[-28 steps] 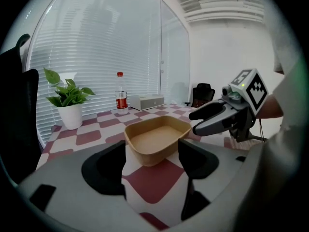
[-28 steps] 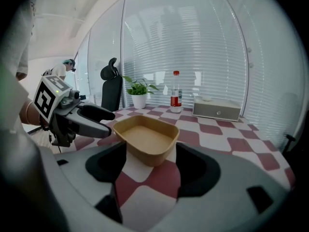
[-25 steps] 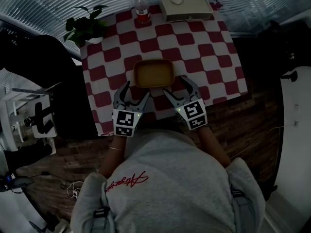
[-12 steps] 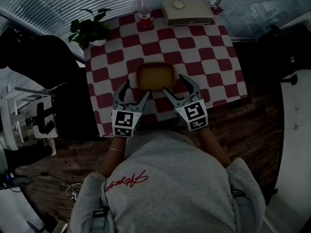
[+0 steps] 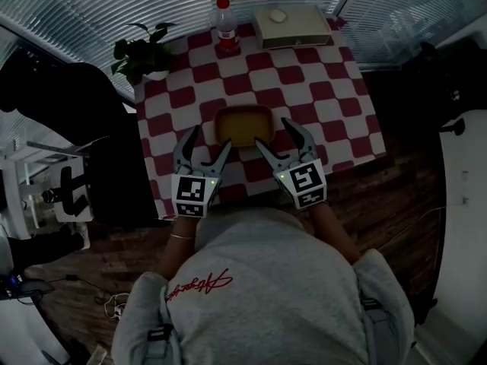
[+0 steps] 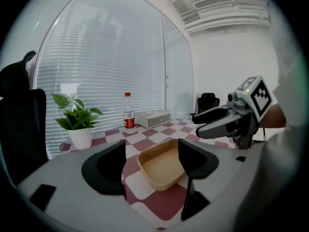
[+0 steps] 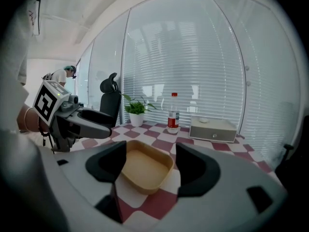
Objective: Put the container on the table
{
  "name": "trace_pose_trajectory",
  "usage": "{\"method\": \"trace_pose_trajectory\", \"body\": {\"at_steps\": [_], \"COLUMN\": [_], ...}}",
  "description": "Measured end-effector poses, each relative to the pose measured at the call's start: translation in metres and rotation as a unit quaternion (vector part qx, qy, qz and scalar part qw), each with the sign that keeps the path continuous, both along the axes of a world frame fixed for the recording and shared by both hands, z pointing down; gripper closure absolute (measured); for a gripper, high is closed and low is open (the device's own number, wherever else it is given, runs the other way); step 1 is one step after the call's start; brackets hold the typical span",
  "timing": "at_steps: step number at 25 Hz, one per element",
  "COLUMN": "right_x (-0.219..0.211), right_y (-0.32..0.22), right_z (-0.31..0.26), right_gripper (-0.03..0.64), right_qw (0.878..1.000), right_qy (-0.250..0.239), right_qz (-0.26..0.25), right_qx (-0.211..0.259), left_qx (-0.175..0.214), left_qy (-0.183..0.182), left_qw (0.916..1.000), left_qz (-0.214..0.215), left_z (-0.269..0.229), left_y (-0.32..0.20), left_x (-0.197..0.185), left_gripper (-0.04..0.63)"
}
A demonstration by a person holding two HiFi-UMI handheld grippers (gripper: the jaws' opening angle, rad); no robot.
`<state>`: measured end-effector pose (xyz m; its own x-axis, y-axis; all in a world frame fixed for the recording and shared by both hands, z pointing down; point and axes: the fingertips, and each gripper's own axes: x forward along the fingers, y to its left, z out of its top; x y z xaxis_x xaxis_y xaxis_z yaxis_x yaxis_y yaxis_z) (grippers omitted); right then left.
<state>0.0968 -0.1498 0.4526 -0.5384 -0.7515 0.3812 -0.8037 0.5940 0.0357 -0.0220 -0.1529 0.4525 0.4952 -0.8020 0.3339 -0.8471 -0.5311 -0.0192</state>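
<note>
A shallow tan container [image 5: 243,125] rests on the red-and-white checked table [image 5: 327,97], near its front edge; it also shows as the container [image 6: 161,168] and the container [image 7: 145,170] in the gripper views. My left gripper [image 5: 202,142] hangs open just to the near left of it, jaws spread and empty. On the near right my right gripper [image 5: 279,134] is open too, with nothing between its jaws. Neither touches the container. Each gripper appears in the other's view: the right gripper [image 6: 203,124] and the left gripper [image 7: 104,124].
A red-capped bottle [image 5: 224,21] and a flat beige box [image 5: 292,26] stand at the table's far edge. A potted plant [image 5: 144,52] sits at the far left corner. A black chair [image 5: 61,97] stands left of the table; blinds run behind.
The container and table sit slightly lower in the head view as the view shifted; both grippers stay open beside the container, at about the same distance from it.
</note>
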Motion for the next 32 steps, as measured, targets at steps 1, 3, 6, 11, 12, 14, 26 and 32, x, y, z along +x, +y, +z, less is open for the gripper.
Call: {"method": "trace_pose_trajectory", "body": {"at_steps": [1,3,6,11,12,14,26,32], "right_x": [0.0,0.0,-0.002,-0.006,-0.007,-0.008,-0.022,-0.029], "right_y": [-0.001,-0.005,-0.009,-0.014,-0.016,-0.019,-0.03,-0.033], "right_z": [-0.003,-0.01,-0.018,-0.03,-0.033,-0.039,-0.07,-0.08], "right_gripper": [0.308,0.308,0.308,0.308,0.308,0.308,0.308,0.308], "right_qw": [1.0,1.0,1.0,1.0,0.999,0.999,0.998,0.997], "right_qy": [-0.001,-0.003,-0.011,-0.01,-0.011,-0.014,-0.021,-0.023], "right_qz": [0.001,0.004,0.006,0.01,0.013,0.018,0.038,0.042], "right_qx": [0.003,0.011,0.018,0.026,0.028,0.032,0.052,0.061], "left_qx": [0.005,0.016,0.033,0.047,0.048,0.051,0.069,0.074], "left_qy": [0.002,0.006,0.012,0.024,0.026,0.028,0.042,0.051], "left_qw": [1.0,0.9998,0.9994,0.9986,0.9985,0.9983,0.9965,0.9956], "left_qz": [-0.001,-0.003,-0.006,-0.005,-0.004,0.002,0.019,0.026], "left_z": [-0.004,-0.014,-0.028,-0.047,-0.05,-0.056,-0.087,-0.097], "left_y": [-0.001,-0.003,-0.006,-0.013,-0.015,-0.018,-0.03,-0.033], "left_x": [0.0,-0.001,-0.004,-0.011,-0.012,-0.013,-0.025,-0.031], "left_gripper": [0.264,0.264,0.264,0.264,0.264,0.264,0.264,0.264]}}
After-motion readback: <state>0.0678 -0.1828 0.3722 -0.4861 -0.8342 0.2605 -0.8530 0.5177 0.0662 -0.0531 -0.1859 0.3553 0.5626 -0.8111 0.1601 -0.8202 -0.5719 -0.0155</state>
